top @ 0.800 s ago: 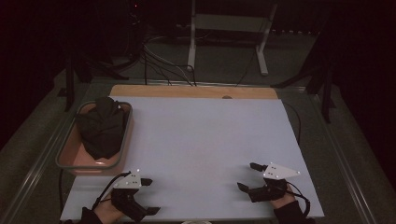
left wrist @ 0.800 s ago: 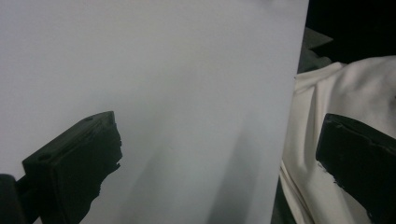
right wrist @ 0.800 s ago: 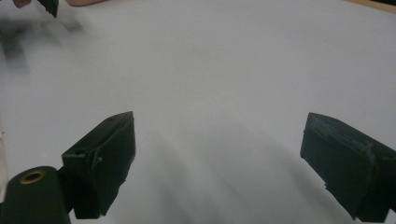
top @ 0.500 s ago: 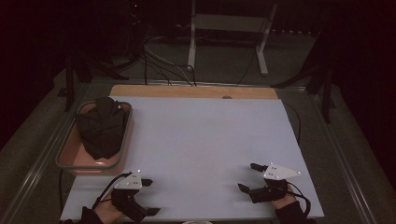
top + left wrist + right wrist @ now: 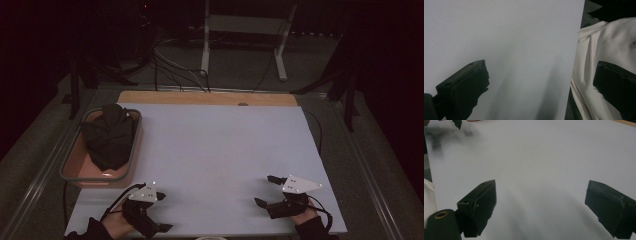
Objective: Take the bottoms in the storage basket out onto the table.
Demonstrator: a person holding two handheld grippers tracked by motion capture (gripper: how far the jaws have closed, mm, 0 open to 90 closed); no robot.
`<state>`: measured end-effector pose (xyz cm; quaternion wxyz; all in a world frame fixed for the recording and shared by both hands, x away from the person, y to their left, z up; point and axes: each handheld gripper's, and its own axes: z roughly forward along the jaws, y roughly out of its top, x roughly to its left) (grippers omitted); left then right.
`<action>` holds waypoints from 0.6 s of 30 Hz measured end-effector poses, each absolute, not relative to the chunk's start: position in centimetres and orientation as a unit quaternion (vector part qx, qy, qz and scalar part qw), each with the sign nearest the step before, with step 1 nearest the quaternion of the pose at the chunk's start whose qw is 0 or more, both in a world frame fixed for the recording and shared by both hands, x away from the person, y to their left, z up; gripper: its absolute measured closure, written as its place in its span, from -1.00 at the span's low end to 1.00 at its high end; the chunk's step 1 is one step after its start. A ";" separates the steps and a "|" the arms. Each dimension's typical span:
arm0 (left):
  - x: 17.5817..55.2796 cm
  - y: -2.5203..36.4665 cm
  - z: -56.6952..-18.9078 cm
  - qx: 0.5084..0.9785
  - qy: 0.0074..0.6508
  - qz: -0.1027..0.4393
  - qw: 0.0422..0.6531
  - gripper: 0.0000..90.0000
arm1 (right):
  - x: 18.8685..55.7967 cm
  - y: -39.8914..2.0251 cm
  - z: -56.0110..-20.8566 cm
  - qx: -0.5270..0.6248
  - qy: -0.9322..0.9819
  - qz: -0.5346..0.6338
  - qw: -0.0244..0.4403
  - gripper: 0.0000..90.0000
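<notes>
While both grippers sit empty, left gripper (image 5: 159, 229) and right gripper (image 5: 266, 190) jaws apart, we judge nothing started; dark cloth (image 5: 109, 135), probably garment, untouched in tray (image 5: 70, 172).

Dim room, cropped hands, and a bundle too dark to read

In the high view the crumpled dark cloth bundle (image 5: 109, 135) hides much of the pink plastic tray (image 5: 75, 172), and its folds are too dim to tell what it is. The picture's bottom edge cuts off both forearms and part of the left gripper (image 5: 162, 230). In the left gripper view, the right jaw runs off the frame's corner, over a cropped cream fabric (image 5: 599, 50).
</notes>
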<state>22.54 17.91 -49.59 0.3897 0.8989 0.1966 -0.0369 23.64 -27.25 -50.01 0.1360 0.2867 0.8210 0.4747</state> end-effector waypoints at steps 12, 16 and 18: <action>22.8 17.5 -47.3 0.903 0.177 -0.029 0.391 -0.99 | 23.4 -26.9 -49.6 0.284 0.818 0.482 0.136 -0.77; 22.9 17.8 -46.4 0.900 0.174 -0.020 0.400 -0.99 | 23.4 -26.9 -49.6 0.281 0.819 0.482 0.137 -0.77; 23.0 17.9 -45.9 0.900 0.175 -0.017 0.399 -0.99 | 23.4 -26.9 -49.6 0.280 0.819 0.482 0.137 -0.77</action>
